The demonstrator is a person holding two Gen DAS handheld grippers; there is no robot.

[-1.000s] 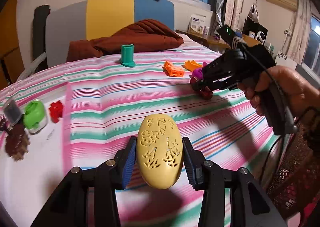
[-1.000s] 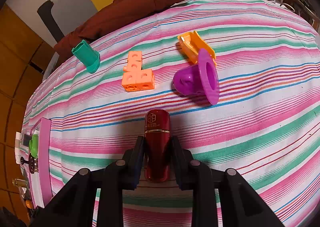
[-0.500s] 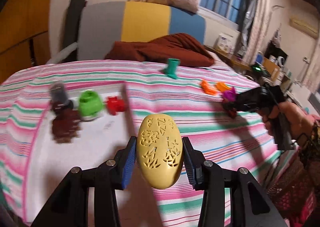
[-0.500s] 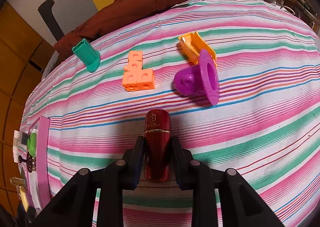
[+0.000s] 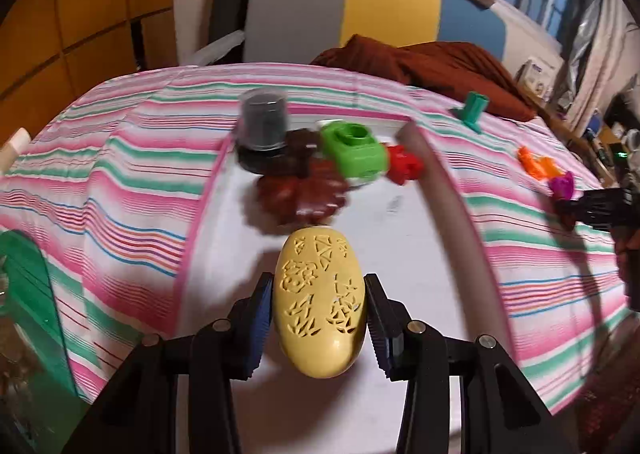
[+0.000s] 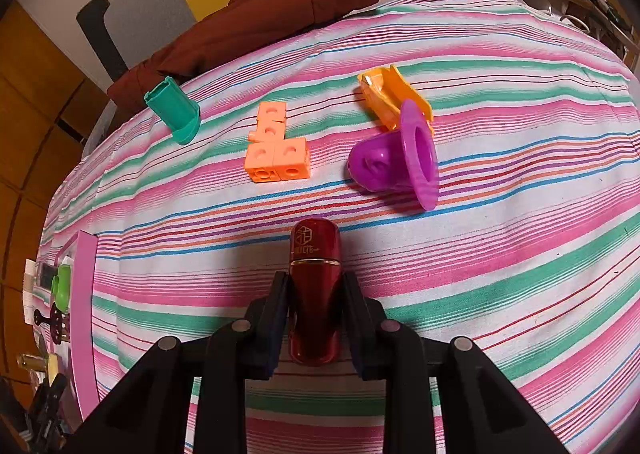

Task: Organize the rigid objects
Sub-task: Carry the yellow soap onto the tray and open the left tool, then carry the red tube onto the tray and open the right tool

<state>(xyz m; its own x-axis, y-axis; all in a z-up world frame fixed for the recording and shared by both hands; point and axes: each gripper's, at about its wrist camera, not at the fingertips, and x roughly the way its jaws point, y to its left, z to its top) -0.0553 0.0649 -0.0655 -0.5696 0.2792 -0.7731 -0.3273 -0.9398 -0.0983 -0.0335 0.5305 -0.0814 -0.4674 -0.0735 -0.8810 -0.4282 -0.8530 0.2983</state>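
Both jaws clamped: yellow egg left, red tube right

Left gripper clamps a yellow carved egg-shaped case above a white pink-rimmed tray. Tray contains green block, red piece, brown flower-shaped item, dark jar.
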